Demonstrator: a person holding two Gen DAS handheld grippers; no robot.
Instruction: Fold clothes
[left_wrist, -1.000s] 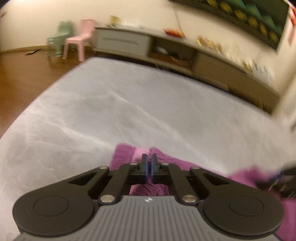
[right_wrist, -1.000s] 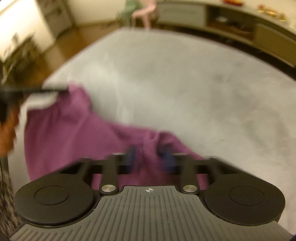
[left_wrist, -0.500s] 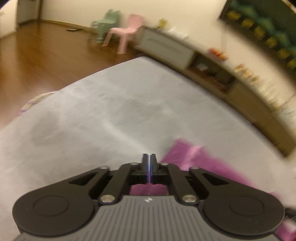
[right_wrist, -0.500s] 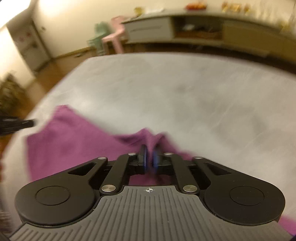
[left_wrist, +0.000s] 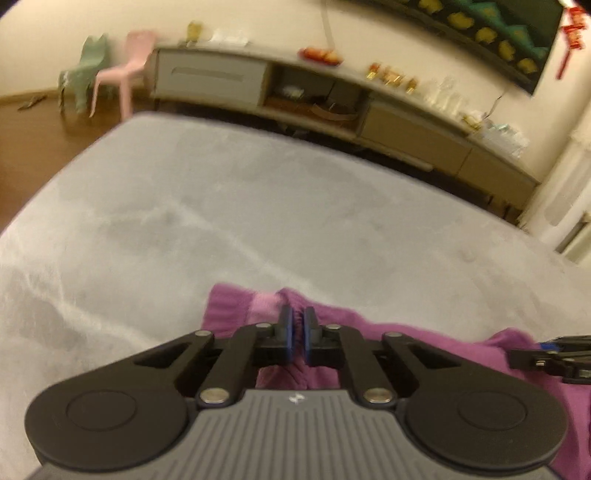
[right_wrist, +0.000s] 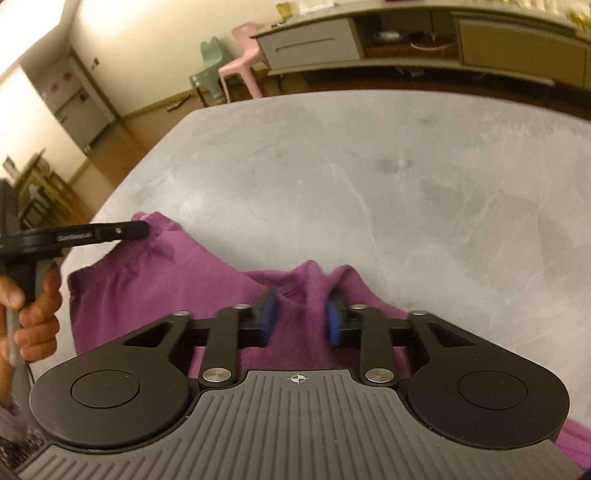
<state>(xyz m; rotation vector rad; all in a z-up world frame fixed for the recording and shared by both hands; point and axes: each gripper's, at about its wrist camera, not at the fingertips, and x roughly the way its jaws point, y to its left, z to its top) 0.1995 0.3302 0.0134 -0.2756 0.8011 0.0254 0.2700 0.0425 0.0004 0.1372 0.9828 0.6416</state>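
A purple garment (right_wrist: 147, 280) lies on the grey bed (right_wrist: 369, 166). My left gripper (left_wrist: 296, 328) is shut on a corner of the purple garment (left_wrist: 236, 306); it also shows in the right wrist view (right_wrist: 142, 229), pinching the garment's far left corner. My right gripper (right_wrist: 299, 314) is open, its blue pads either side of a raised fold of the garment. The right gripper also shows in the left wrist view (left_wrist: 546, 350) at the right edge.
A long low cabinet (left_wrist: 332, 107) with small items on top runs along the far wall. A pink chair (left_wrist: 129, 70) and a green chair (left_wrist: 85, 70) stand on the wooden floor (left_wrist: 33, 125) to the left of the bed.
My right gripper has opened, letting go of the fold it pinched half a second ago. My left gripper stays shut on the garment's corner and has swung back toward the cabinet.
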